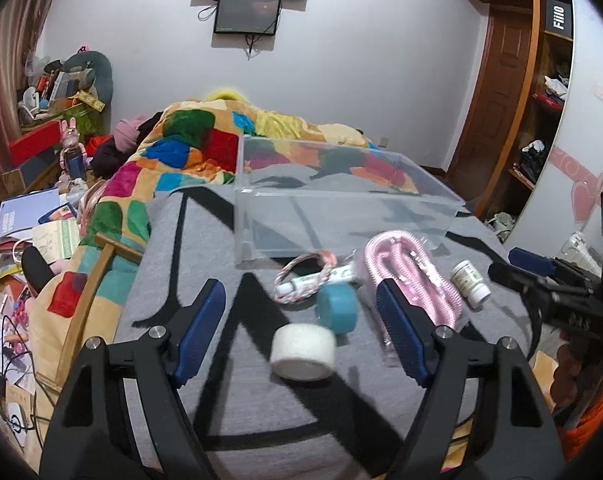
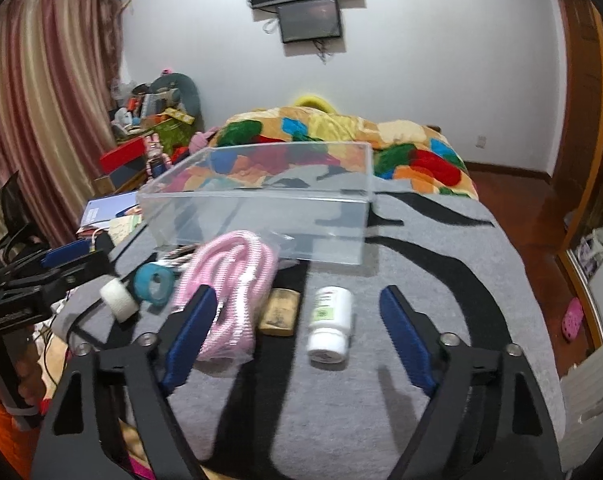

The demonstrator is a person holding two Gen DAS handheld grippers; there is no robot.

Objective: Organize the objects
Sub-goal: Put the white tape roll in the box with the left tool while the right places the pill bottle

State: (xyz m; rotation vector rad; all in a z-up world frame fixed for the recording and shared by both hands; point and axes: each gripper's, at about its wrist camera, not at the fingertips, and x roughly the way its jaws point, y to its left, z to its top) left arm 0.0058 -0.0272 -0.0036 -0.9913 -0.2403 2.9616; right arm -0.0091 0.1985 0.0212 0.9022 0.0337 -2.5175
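Observation:
A clear plastic box (image 1: 341, 216) (image 2: 261, 216) stands on a grey mat with black stripes (image 1: 205, 280) (image 2: 421, 272). In front of it lie a white tape roll (image 1: 303, 352) (image 2: 118, 295), a teal tape roll (image 1: 336, 307) (image 2: 154, 281), a white tube (image 1: 321, 282) inside a braided bracelet (image 1: 301, 266), a bagged pink cord (image 1: 409, 276) (image 2: 229, 300), a white pill bottle (image 1: 470, 282) (image 2: 330, 324) and a tan block (image 2: 279, 312). My left gripper (image 1: 301, 312) is open, just above the white roll. My right gripper (image 2: 297, 322) is open, around the pill bottle.
A colourful blanket (image 1: 205, 140) (image 2: 341, 136) covers the bed behind the box. Papers and boxes (image 1: 33, 216) clutter the left side. A wooden wardrobe (image 1: 541, 80) stands at the right. The mat's near edge lies under both grippers.

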